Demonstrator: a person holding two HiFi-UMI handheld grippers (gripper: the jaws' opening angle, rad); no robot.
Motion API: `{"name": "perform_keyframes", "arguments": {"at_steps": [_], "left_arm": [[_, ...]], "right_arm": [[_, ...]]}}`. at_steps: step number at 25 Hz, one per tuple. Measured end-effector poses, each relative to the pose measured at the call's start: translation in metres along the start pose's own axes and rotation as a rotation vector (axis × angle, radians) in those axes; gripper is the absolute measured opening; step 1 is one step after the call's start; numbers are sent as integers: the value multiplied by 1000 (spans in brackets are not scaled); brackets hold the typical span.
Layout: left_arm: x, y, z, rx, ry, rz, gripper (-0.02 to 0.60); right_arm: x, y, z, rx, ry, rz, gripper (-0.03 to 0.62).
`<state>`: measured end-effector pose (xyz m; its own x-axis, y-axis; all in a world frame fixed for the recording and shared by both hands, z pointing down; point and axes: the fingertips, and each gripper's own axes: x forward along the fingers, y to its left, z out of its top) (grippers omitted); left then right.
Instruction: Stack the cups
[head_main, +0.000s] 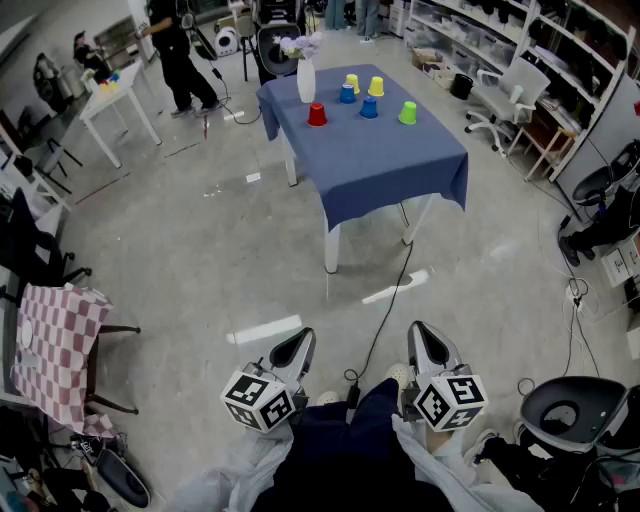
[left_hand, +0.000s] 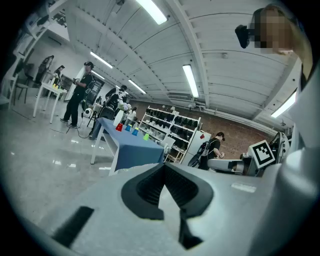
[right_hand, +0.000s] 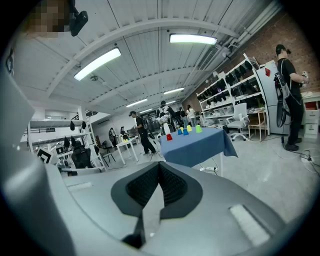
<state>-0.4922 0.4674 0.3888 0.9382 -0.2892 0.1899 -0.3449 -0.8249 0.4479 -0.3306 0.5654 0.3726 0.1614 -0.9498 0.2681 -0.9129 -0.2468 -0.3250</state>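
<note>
Left tool (head_main: 298, 342): jaws shut tight, nothing btwn them; held low in front of the person's body, well apart from the worktop.
Right tool (head_main: 424, 340): same, jaws together, empty.
Worktop (head_main: 380, 165): blue cloth over it, far across the floor; out of reach from here.
Cups: all separate, none stacked yet. Red cup (head_main: 317, 115) nearest the vase (head_main: 306, 80); blue cup (head_main: 369, 107) mid; 2nd blue cup (head_main: 347, 94) behind it; yellow cup (head_main: 352, 83) and 2nd yellow cup (head_main: 375, 86) at the back; green cup (head_main: 408, 113) at the right.
Cup pose: prob. mouth-down, wider at the bottom; too small to be sure.
Handling (judged): likely light plastic, thin wall, smooth, so may slip or flex if squeezed hard; not fragile.
Where to grip (judged): pinch across the side wall, upper half, gentle squeeze; lift straight up, lower over the next cup.
Watch: the vase may tip if knocked while reaching for the red cup.
</note>
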Motion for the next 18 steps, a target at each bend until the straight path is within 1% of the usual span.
{"name": "perform_keyframes", "arguments": {"at_steps": [4, 7, 13, 18], "left_arm": [[-6, -3, -2, 22, -10, 5, -2], [-9, -4, -4, 25, -7, 3, -2], [-11, -5, -8, 23, -1, -4, -2], [-10, -5, -9, 30, 11, -5, -2]], "right_arm": [[-6, -1, -7, -5, 12, -10, 9], [-9, 2, -7, 12, 0, -10, 11], [-17, 2, -14, 6, 7, -34, 11], [-17, 3, -13, 8, -8, -37, 11]]}}
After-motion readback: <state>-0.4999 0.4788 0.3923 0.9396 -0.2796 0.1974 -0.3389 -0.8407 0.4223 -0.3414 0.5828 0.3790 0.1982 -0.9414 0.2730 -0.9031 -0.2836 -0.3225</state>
